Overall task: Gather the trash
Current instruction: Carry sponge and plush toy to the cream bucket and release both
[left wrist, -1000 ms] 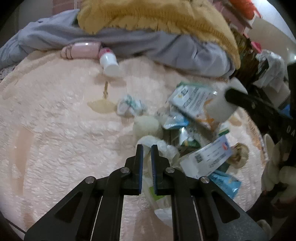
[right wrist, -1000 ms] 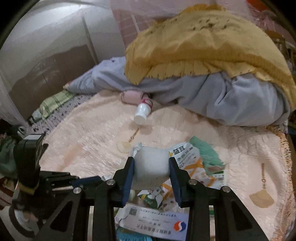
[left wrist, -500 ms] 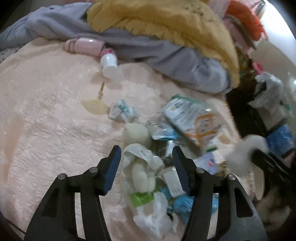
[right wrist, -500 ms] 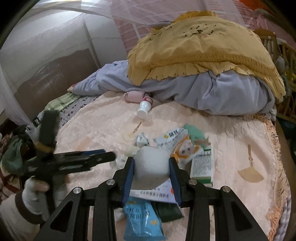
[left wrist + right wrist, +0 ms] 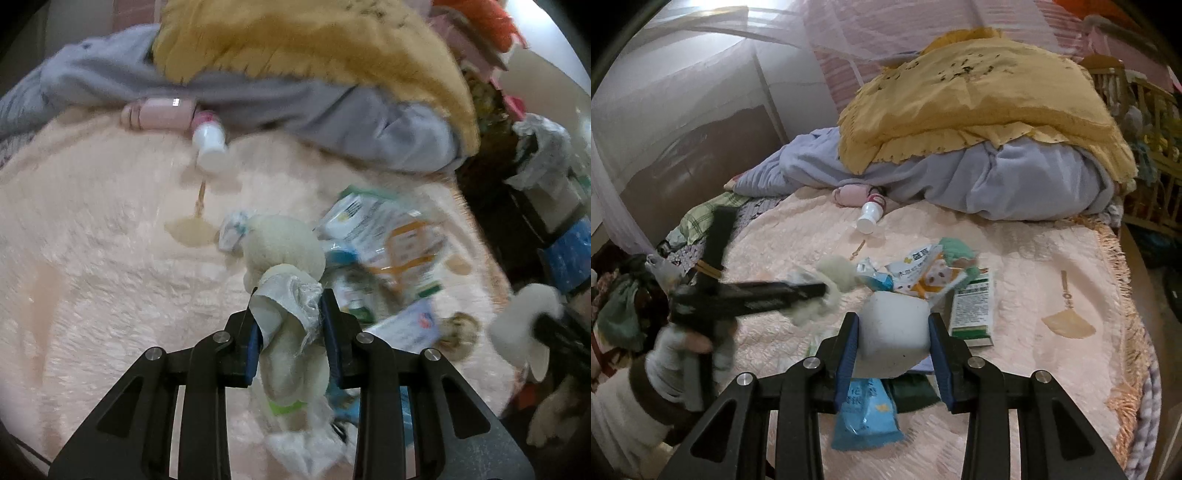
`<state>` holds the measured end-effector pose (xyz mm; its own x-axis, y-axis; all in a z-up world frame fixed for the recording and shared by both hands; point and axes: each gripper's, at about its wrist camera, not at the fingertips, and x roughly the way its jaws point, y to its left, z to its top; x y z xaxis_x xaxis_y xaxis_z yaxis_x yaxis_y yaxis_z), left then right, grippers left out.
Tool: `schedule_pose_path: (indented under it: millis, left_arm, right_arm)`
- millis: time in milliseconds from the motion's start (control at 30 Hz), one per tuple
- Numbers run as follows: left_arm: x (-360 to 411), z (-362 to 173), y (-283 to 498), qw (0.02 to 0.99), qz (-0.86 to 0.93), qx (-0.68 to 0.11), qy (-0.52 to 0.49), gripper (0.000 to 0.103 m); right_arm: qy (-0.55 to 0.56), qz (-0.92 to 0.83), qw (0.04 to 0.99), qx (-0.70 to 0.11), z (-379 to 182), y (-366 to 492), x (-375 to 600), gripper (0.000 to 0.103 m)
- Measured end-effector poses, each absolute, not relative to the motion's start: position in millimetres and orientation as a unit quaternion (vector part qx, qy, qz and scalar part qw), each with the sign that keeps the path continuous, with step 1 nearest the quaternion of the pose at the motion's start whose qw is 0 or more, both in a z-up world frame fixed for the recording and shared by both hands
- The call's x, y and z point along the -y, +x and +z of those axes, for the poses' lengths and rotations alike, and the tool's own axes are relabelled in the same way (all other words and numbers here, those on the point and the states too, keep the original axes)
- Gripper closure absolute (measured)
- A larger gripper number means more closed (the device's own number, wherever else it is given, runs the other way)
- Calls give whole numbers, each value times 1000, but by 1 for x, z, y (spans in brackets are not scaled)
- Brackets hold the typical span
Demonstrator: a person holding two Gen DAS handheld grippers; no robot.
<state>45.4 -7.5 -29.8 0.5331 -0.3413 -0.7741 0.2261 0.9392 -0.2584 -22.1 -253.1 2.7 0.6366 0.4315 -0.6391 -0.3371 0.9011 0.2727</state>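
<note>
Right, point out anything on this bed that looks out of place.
A heap of wrappers, a green-and-white carton and a blue packet litter the peach bedspread. A white bottle lies tipped over by the grey blanket.

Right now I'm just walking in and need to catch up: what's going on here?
A person is collecting trash off a bed with two handheld grippers. The right gripper is shut on a white block. The left gripper is closed around a crumpled wrapper with a pale wad. More packets lie on the bedspread, and a white bottle lies by the blankets.
</note>
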Motion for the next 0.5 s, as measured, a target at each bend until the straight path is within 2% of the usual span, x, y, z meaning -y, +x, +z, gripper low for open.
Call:
schedule_pose_path:
  millis: [200, 500]
  left_arm:
    - [45, 13, 16, 873, -227, -430, -49, 76]
    - [178, 38, -22, 838, -354, -415, -15, 76]
  right_arm:
    - [76, 177, 909, -369, 3, -40, 293, 67]
    - [120, 49, 916, -381, -14, -84, 421, 67]
